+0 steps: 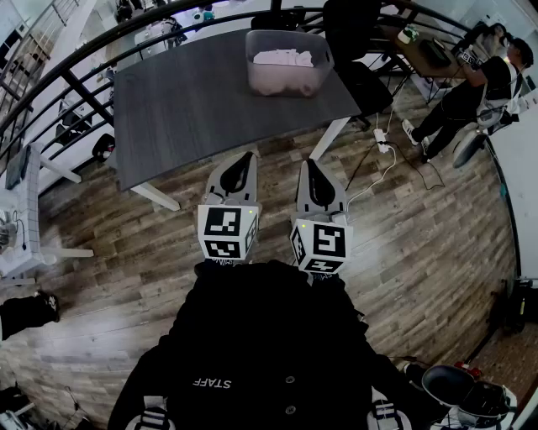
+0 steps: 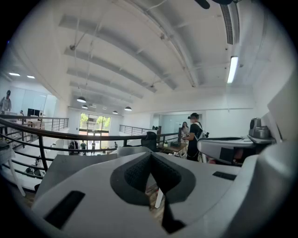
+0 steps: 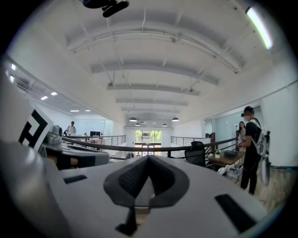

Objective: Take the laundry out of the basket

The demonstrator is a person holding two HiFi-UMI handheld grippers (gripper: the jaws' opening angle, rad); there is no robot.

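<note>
A translucent laundry basket [image 1: 288,63] stands on the far right part of a dark grey table [image 1: 193,101]; white and pale pink laundry [image 1: 284,59] lies inside it. Both grippers are held side by side close to the person's body, over the wooden floor and short of the table's near edge. My left gripper [image 1: 245,157] [image 2: 150,155] is shut with nothing between its jaws. My right gripper [image 1: 309,163] [image 3: 148,158] is also shut and holds nothing. Both point level towards the table, well apart from the basket.
A black railing [image 1: 101,50] curves behind the table. An office chair [image 1: 349,25] and a desk [image 1: 424,50] stand at the back right, where a person [image 1: 471,88] bends over. A power strip with cables [image 1: 382,138] lies on the floor by the table's white leg [image 1: 329,138].
</note>
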